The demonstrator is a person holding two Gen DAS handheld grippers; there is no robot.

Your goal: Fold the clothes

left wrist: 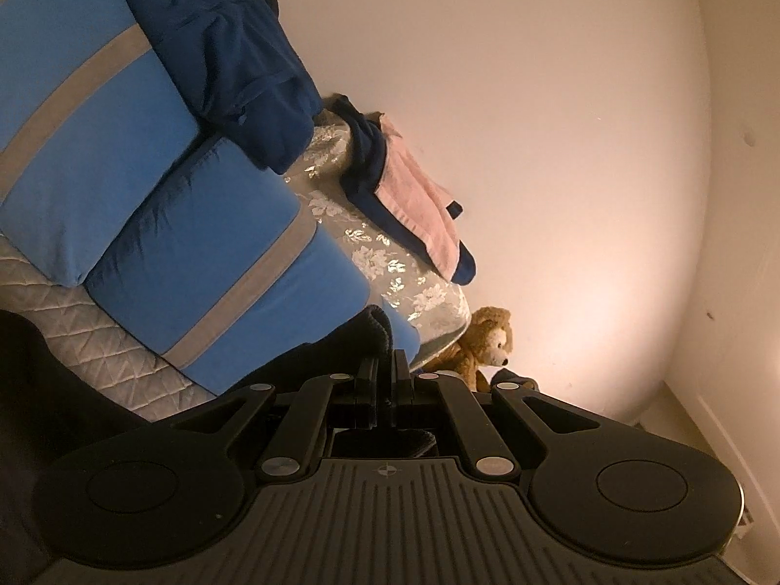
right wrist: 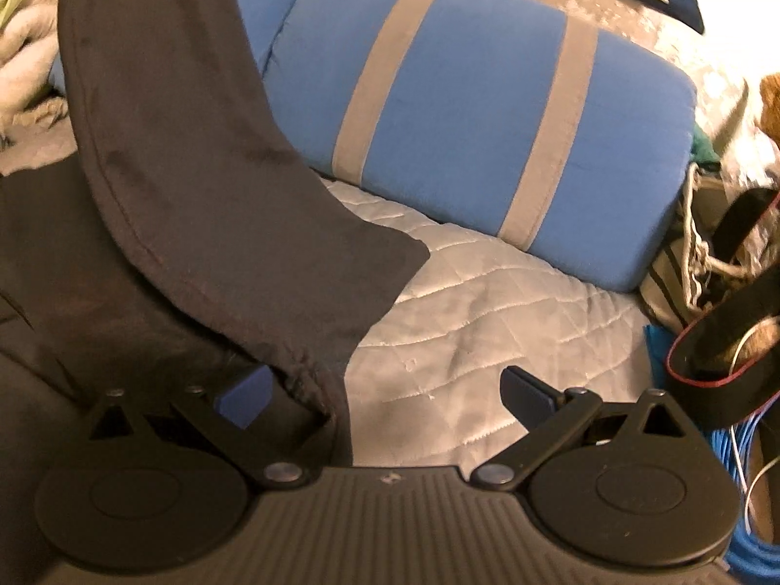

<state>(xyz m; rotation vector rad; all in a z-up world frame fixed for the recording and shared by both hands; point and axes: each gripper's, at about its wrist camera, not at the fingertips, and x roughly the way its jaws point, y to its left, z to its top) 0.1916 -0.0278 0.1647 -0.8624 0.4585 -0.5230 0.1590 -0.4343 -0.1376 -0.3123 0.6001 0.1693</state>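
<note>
The left gripper (left wrist: 387, 380) pinches the dark garment (right wrist: 195, 185), lifted and hanging leftward over the quilt (right wrist: 487, 302) — the right gripper (right wrist: 390, 390), fingers spread, sits at its lower edge.

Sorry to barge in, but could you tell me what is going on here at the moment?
A person is folding a dark garment on a quilted bed cover, with a handheld gripper in each hand. The left gripper is shut on a fold of the dark cloth. The right gripper is open, with the garment draped over its left finger. Blue striped pillows lie behind.
</note>
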